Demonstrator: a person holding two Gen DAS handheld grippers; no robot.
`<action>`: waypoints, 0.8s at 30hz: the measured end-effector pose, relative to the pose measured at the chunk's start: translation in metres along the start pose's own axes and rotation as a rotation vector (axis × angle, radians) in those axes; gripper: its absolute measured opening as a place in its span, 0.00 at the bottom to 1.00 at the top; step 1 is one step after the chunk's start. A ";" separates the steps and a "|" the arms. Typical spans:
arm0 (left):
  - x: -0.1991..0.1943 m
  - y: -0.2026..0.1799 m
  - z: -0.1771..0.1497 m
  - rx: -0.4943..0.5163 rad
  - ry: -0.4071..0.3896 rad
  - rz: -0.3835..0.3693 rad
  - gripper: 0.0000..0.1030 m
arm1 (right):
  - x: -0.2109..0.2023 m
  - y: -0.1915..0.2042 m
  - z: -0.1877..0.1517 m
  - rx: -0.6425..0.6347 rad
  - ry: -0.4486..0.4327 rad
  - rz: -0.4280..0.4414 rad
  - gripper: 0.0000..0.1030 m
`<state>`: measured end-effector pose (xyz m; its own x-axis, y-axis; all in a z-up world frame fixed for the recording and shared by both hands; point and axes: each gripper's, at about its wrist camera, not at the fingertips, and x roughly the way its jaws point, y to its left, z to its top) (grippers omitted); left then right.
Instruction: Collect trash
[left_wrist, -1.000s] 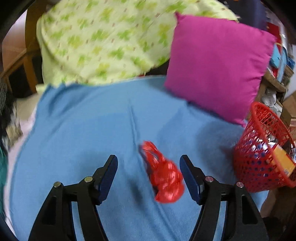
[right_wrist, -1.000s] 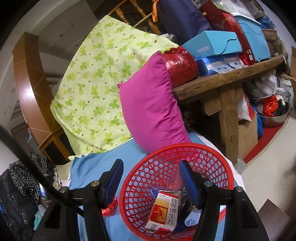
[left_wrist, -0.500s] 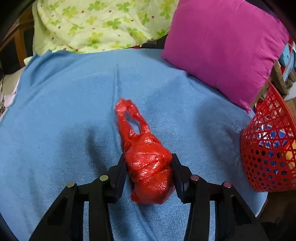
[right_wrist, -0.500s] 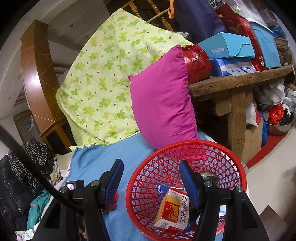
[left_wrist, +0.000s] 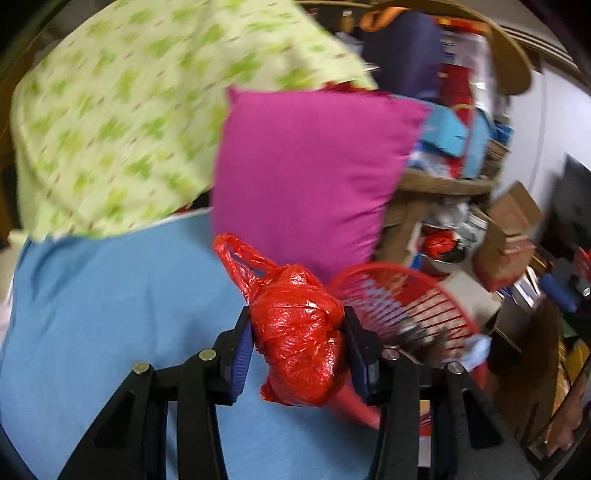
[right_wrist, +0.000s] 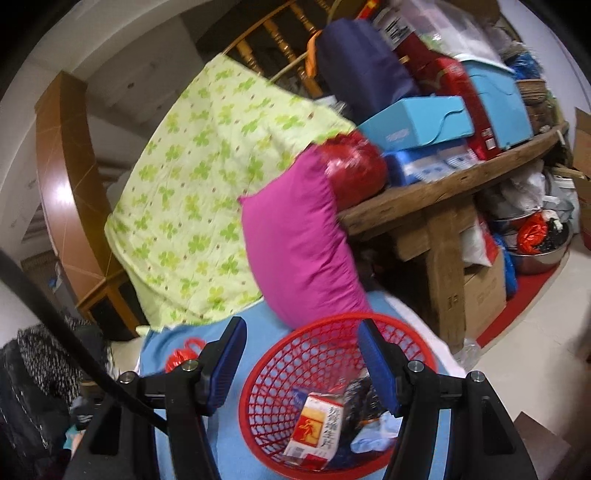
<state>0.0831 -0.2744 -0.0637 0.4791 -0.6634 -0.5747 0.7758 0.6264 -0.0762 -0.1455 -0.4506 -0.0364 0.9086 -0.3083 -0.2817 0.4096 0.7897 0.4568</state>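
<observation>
A knotted red plastic bag (left_wrist: 299, 339) hangs between the blue pads of my left gripper (left_wrist: 295, 325), which is shut on it, lifted above the blue blanket (left_wrist: 110, 314). Its handle loops stick up and to the left. The red mesh basket (left_wrist: 436, 295) stands just right of the bag, at the blanket's edge. In the right wrist view my right gripper (right_wrist: 301, 354) stands open over the basket's rim (right_wrist: 295, 347), left finger outside it and right finger above the inside. The basket holds a red and white carton (right_wrist: 317, 424) and wrappers. A bit of the red bag (right_wrist: 183, 354) shows behind the left finger.
A magenta pillow (left_wrist: 306, 173) leans behind the basket, beside a green-patterned quilt (left_wrist: 122, 122). A wooden bench (right_wrist: 436, 199) piled with boxes stands on the right, with cartons and a metal bowl (right_wrist: 539, 254) on the floor under it. Dark clothes (right_wrist: 40, 387) lie at the left.
My left gripper closed on the red bag, lifted it off the blanket and swung right toward the basket. The right gripper and basket shifted only a little.
</observation>
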 end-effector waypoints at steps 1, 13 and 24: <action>0.003 -0.010 0.007 0.018 0.001 -0.020 0.50 | -0.004 -0.001 0.002 0.003 -0.008 -0.004 0.65; -0.027 -0.050 0.013 0.090 -0.014 0.064 0.72 | -0.043 -0.003 0.014 0.012 -0.067 0.006 0.65; -0.112 -0.070 0.003 0.160 -0.147 0.295 0.88 | -0.068 0.026 0.010 -0.021 0.010 0.001 0.65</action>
<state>-0.0235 -0.2449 0.0081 0.7370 -0.5225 -0.4288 0.6440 0.7354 0.2109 -0.1962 -0.4144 0.0033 0.9083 -0.3019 -0.2895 0.4064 0.8010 0.4397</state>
